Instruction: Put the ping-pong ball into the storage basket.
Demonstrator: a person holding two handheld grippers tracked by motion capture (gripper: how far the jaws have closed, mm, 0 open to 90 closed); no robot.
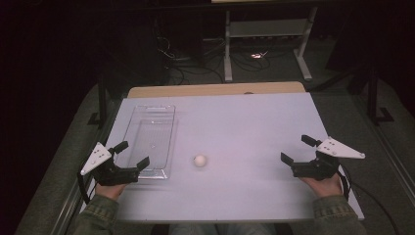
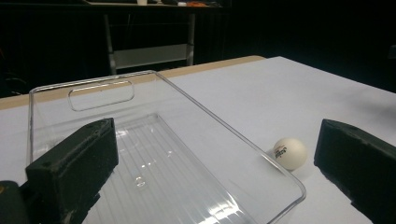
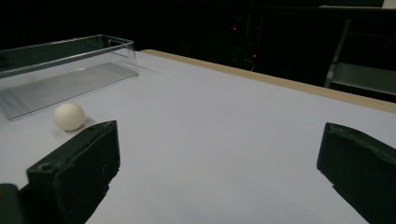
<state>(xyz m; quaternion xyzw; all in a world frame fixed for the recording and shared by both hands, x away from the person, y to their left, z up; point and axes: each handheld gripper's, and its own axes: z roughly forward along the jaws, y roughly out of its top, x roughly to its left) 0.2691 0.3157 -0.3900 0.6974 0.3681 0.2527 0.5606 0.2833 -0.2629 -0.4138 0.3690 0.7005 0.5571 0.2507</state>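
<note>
Nothing is gripped yet; this looks like the opening step, with both hands parked at the near edge of the tabletop (image 1: pixel 254 122) before any reach. The left tongs (image 1: pixel 131 155) hover at the near end of a clear plastic tray (image 1: pixel 138 110), jaws wide apart and empty; in the left gripper view the tray's near rim (image 2: pixel 261 154) sits between the two black jaws without either one touching it. The right tongs (image 1: pixel 297 150) rest well off to the right side, also spread wide with nothing between them.

The white ball (image 1: pixel 199 160) lies on the bare tabletop just beside the tray's near right corner, close to it but apart. It shows in the left gripper view (image 2: pixel 290 153) just past the tray's corner, with small printing on it, and in the right gripper view (image 3: pixel 69 116) off to the left, ahead of one jaw.

The tray is empty, so the work probably amounts to getting the ball into it. The next move calls for one pair of tongs to travel to the ball, straddle it with jaws level on either side, and close gently: a round, light ball can easily roll or squirt out if pinched off-centre. The left tongs are nearer; the right ones have the clearer approach.
</note>
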